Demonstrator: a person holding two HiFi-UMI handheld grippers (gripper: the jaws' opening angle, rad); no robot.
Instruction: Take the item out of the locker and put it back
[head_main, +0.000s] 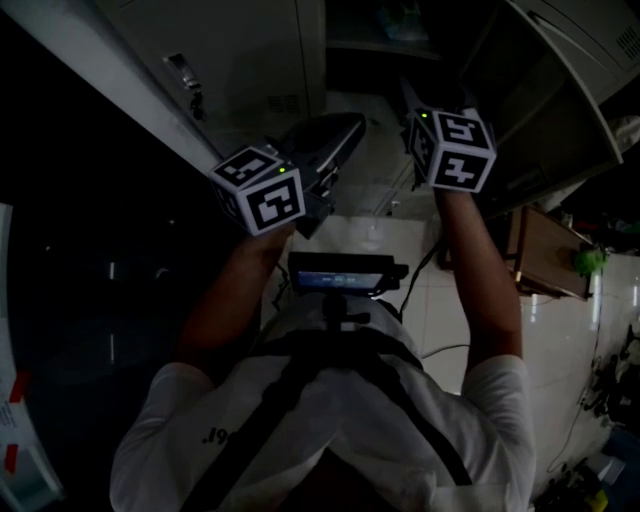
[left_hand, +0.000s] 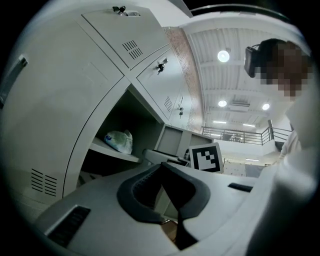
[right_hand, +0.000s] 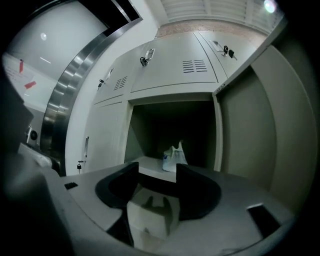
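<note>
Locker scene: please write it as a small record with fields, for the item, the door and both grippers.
item: bag, white plastic, on the shelf inside the open locker
locker door: open, at the right in the right gripper view
left gripper: jaws together, holding nothing
right gripper: jaws apart, empty, pointed at the bag, short of it

The head view looks steeply down past the person's shoulders, with the lockers (head_main: 250, 60) at 12 o'clock. The left claw (left_hand: 162, 166) view tilts upward from close by, the open compartment (left_hand: 135, 125) at 9 o'clock and the ceiling (left_hand: 235, 60) at 1. The right claw (right_hand: 157, 172) view faces that compartment squarely. Both claw views share the bag (right_hand: 174, 157) on its shelf.
</note>
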